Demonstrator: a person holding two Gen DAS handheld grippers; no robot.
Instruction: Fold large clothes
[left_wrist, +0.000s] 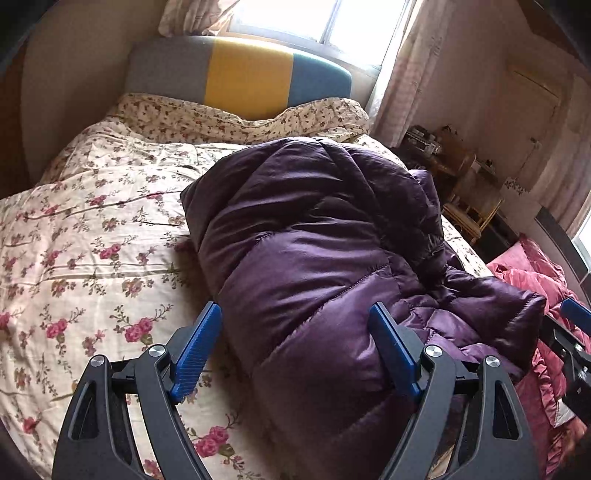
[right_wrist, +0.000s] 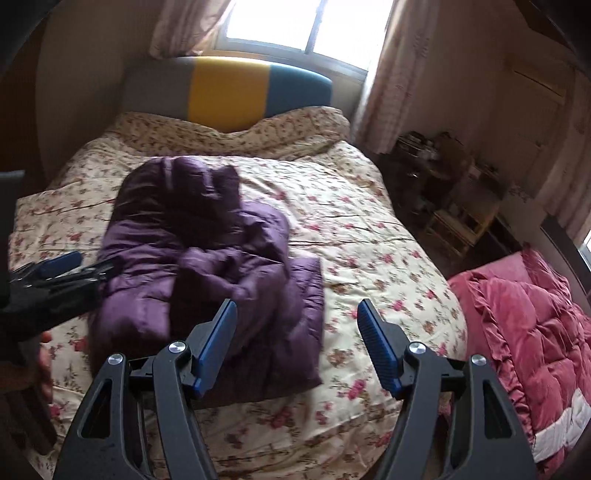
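A purple quilted down coat (left_wrist: 314, 236) lies folded into a long bundle on the floral bedspread (left_wrist: 92, 229). My left gripper (left_wrist: 295, 314) is open, low over the coat's near end, its blue fingers straddling the fabric without pinching it. In the right wrist view the coat (right_wrist: 207, 258) lies left of centre on the bedspread (right_wrist: 369, 251). My right gripper (right_wrist: 297, 314) is open and empty, held above the coat's near right corner. The left gripper (right_wrist: 62, 266) shows at the left edge beside the coat. The right gripper's blue fingertip (left_wrist: 576, 314) shows at the left view's right edge.
A grey, yellow and blue headboard (left_wrist: 240, 74) stands under a bright window (left_wrist: 295, 18). A pink ruffled quilt (right_wrist: 528, 314) lies to the right of the bed. A cluttered wooden stand (right_wrist: 454, 206) stands by the right wall, beside curtains (right_wrist: 384, 74).
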